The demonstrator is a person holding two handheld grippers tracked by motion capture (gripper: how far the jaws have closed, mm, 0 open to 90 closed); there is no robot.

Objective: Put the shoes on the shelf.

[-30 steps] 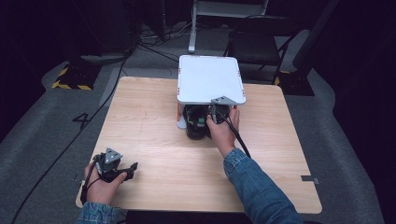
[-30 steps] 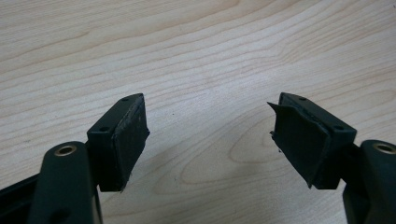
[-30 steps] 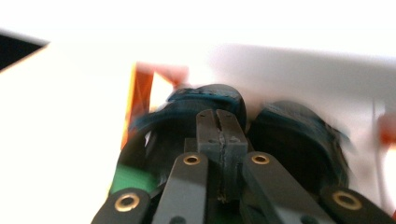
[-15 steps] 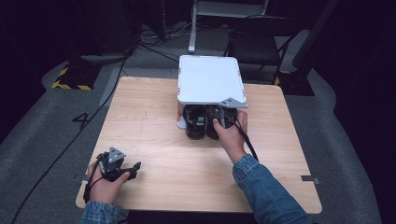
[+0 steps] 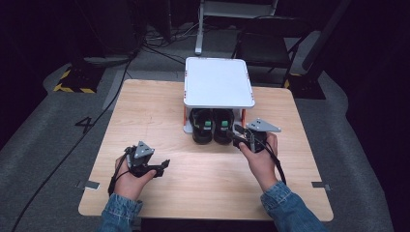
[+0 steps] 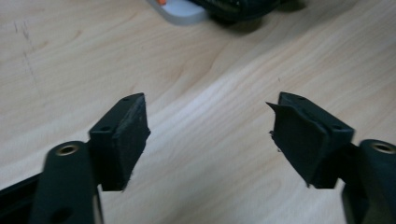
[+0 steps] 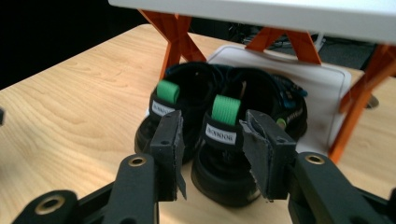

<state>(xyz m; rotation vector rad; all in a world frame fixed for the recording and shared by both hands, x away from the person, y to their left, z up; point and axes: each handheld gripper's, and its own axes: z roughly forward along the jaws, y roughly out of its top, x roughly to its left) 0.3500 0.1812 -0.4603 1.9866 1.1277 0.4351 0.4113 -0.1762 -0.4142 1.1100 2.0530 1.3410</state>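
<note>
A pair of black shoes (image 5: 212, 126) with green heel tabs (image 7: 226, 109) stands on the lower tray of a white rack (image 5: 217, 82) with orange legs. My right gripper (image 5: 238, 138) hovers just in front and to the right of them. Its jaws have just been opening and stand apart with nothing between the pads. In the right gripper view my right gripper (image 7: 212, 140) frames the nearer shoe (image 7: 224, 172) a short way behind it. My left gripper (image 5: 163, 166) is open over bare wood at the near left; in its own view my left gripper (image 6: 210, 126) holds nothing.
The rack's white top shelf (image 7: 280, 11) overhangs the shoes, and its orange legs (image 7: 175, 32) flank them. The wooden table (image 5: 145, 111) has bare room to the left and in front. Beyond it are a dark floor with cables and a chair (image 5: 263, 48).
My right gripper has drawn back from the shoes under the shelf, toward the near right, and its jaws have parted. My left hand has shifted right and a little forward.
</note>
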